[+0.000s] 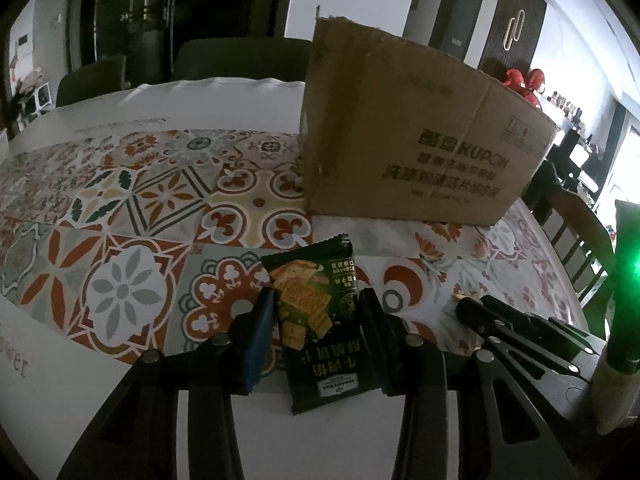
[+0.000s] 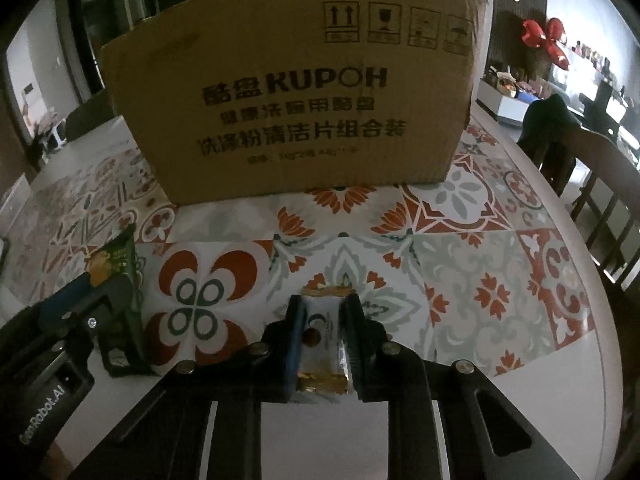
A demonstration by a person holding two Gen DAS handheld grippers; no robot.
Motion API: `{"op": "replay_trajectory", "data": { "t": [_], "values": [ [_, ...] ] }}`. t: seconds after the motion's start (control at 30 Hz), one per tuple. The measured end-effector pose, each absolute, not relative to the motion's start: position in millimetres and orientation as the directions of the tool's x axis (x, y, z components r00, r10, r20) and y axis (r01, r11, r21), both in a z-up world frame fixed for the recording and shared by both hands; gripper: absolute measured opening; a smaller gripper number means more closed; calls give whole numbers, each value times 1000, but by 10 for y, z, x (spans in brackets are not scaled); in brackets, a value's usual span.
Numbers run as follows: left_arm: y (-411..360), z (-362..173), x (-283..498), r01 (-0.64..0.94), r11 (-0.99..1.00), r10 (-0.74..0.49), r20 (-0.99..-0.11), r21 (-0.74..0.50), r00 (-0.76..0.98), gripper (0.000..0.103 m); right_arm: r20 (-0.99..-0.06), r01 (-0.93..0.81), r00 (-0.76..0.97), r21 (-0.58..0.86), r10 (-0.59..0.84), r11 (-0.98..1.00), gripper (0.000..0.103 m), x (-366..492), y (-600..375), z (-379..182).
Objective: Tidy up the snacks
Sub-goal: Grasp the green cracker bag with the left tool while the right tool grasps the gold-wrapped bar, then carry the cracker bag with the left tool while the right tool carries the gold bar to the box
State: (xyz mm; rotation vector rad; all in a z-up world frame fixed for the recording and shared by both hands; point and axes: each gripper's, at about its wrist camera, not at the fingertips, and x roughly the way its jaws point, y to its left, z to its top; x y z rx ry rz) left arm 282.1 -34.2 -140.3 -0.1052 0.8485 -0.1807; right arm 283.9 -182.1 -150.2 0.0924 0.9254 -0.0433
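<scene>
A dark green cracker packet (image 1: 320,320) lies on the patterned tablecloth between the fingers of my left gripper (image 1: 316,304). The fingers stand on either side of it and seem to touch its edges. It also shows at the left of the right wrist view (image 2: 116,280). My right gripper (image 2: 323,312) is shut on a small white and gold snack packet (image 2: 323,340), low over the table. A brown cardboard box (image 1: 420,140) stands upright behind both, and it also shows in the right wrist view (image 2: 296,92).
The table (image 2: 460,240) has a tiled-pattern cloth and a white rounded edge at the right. Wooden chairs (image 2: 600,184) stand to the right. Dark chairs (image 1: 240,56) stand behind the table. The right gripper shows at the lower right of the left wrist view (image 1: 520,328).
</scene>
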Motion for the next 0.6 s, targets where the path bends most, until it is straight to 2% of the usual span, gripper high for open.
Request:
{"op": "replay_trajectory", "data": {
  "t": [0.13, 0.2, 0.3, 0.37, 0.5, 0.53, 0.6],
  "values": [
    [-396, -1352, 2787, 141, 978, -209, -728, -154, 653, 36, -800, 70, 599, 93, 32, 993, 20, 2800, -1858, -1473],
    [-419, -1322, 2775, 153, 977, -211, -727, -147, 653, 8, -794, 65, 606, 101, 41, 993, 20, 2761, -1869, -1438],
    [-410, -1335, 2791, 169, 966, -257, -738, -194, 624, 8, -782, 56, 621, 109, 51, 993, 20, 2705, -1880, -1368],
    [-320, -1365, 2790, 163, 949, -313, -738, -271, 597, 8, -777, 49, 627, 107, 53, 993, 20, 2692, -1885, -1334],
    [-188, -1306, 2675, 160, 951, -304, -716, -263, 629, 11, -777, 47, 627, 108, 55, 993, 20, 2654, -1902, -1311],
    [-184, -1301, 2663, 179, 948, -316, -717, -263, 621, 15, -773, 43, 632, 109, 58, 993, 20, 2626, -1893, -1297],
    [-194, -1300, 2660, 192, 947, -321, -728, -258, 606, 38, -765, 32, 641, 112, 66, 993, 20, 2586, -1861, -1278]
  ]
}}
